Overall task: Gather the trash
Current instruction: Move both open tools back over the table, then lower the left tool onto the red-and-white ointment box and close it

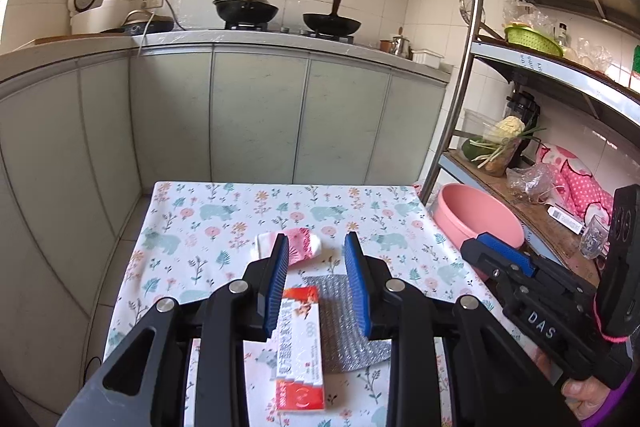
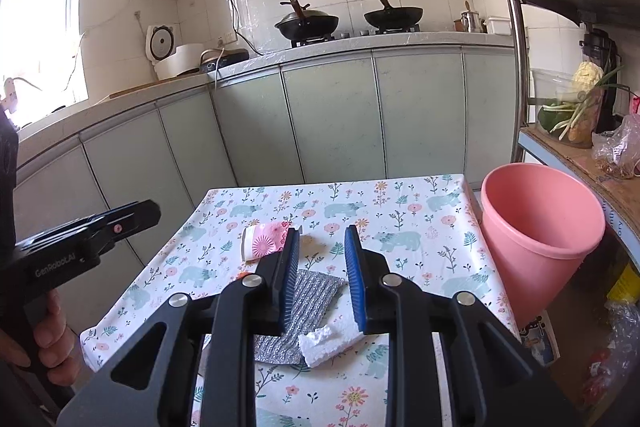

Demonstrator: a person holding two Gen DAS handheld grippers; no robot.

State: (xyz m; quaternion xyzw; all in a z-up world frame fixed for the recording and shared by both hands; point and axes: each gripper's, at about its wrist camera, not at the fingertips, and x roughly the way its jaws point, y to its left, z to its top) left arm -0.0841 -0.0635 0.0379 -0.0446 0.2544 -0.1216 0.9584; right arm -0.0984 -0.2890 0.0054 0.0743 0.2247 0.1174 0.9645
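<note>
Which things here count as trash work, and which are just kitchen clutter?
Job: red-and-white box, silver bubble mailer, white foam piece, pink paper cup, pink bin.
Clutter: two woks, rice cooker, green basket, vegetables.

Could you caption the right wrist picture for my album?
Open right gripper above foam scrap, silver sheet and paper cup, pink bin beside.
</note>
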